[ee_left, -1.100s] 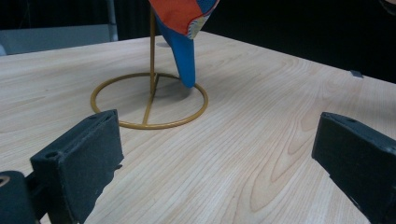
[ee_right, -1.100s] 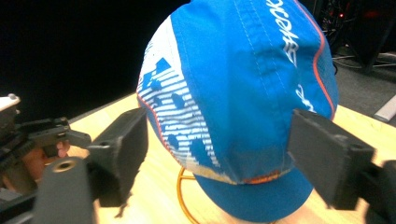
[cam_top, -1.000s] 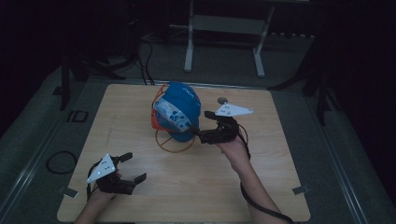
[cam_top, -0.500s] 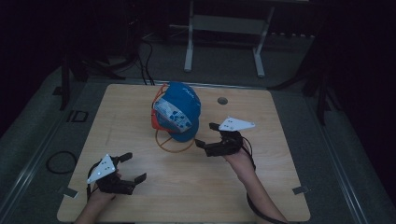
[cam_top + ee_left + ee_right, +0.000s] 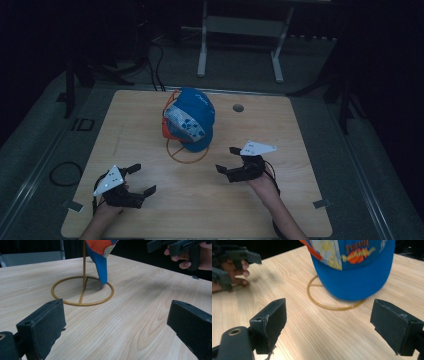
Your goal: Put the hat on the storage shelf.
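Judging from the layout, the work looked finished or nearly so: the cap (image 5: 192, 120) hung on the wire stand (image 5: 186, 152) near the middle of the table (image 5: 300, 130), and neither of my tools touched it.

1. Tool state. I held my left gripper (image 5: 140, 179) near the front left of the table with its jaws spread and nothing between them. I held my right gripper (image 5: 226, 160) just right of the stand, jaws likewise spread and bare. Both sat apart from the cap.

2. Cap position. The cap sat on the stand's upright, tilted, brim pointing down toward the base ring. It looked stable, though I could not tell how firmly it was seated.

3. Remaining work. In my judgement, little was left beyond setting both tools to rest.

4. View differences.
- The high view gave the whole layout: cap, stand, both tools, and a hole (image 5: 238, 107) in the tabletop behind.
- The left gripper view showed the thin upright (image 5: 84, 262) and the brim tip (image 5: 101, 262) hanging just above the ring (image 5: 82, 291), plus the orange underside.
- The right gripper view showed the cap's printed panel (image 5: 358, 251) close up, hiding the upright.
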### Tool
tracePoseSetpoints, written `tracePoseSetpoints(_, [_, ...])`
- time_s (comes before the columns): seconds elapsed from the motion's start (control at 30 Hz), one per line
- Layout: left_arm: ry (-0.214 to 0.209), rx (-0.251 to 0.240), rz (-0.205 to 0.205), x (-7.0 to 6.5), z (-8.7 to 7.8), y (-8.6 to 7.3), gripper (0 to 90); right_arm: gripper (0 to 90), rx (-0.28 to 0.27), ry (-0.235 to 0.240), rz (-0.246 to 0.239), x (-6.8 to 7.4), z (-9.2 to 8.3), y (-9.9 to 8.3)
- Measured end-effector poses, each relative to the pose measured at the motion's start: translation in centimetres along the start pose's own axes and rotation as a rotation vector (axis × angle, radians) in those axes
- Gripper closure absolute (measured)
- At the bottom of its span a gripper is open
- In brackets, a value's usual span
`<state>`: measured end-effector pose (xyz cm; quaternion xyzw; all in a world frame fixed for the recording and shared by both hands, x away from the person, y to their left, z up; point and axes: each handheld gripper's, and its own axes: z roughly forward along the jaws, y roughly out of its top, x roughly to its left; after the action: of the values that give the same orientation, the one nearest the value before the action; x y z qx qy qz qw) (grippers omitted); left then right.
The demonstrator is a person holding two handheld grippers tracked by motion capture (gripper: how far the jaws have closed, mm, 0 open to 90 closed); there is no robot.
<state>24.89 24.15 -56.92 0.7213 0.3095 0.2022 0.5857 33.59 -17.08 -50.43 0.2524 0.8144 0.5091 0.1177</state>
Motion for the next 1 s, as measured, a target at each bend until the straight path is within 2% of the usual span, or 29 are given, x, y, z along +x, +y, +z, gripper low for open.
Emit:
tracePoseSetpoints(0.3, [-0.003, 0.003, 0.0, 0.0, 0.0, 0.0, 2.2, 13.6, 0.017, -0.018, 0.014, -0.7, -0.9, -2.3])
tracePoseSetpoints(0.47, [-0.002, 0.004, 0.0, 0.0, 0.0, 0.0, 2.2, 13.6, 0.048, -0.029, 0.011, -1.0, -1.9, -3.9])
tracePoseSetpoints(0.73, [-0.001, 0.008, 0.003, 0.0, 0.0, 0.0, 2.2, 13.6, 0.073, -0.036, 0.046, -1.7, -3.2, -6.2])
tracePoseSetpoints(0.83, [-0.002, 0.008, 0.003, 0.0, 0.0, -0.1, 2.2, 13.6, 0.071, -0.048, 0.044, -1.9, -3.6, -6.9])
tracePoseSetpoints(0.87, [-0.001, 0.007, 0.003, 0.0, 0.0, -0.1, 2.2, 13.6, 0.073, -0.059, 0.053, -2.3, -3.9, -7.7])
tracePoseSetpoints(1.0, [-0.003, 0.006, 0.0, 0.0, 0.0, -0.1, 2.2, 13.6, 0.075, -0.083, 0.057, -2.9, -4.8, -8.4])
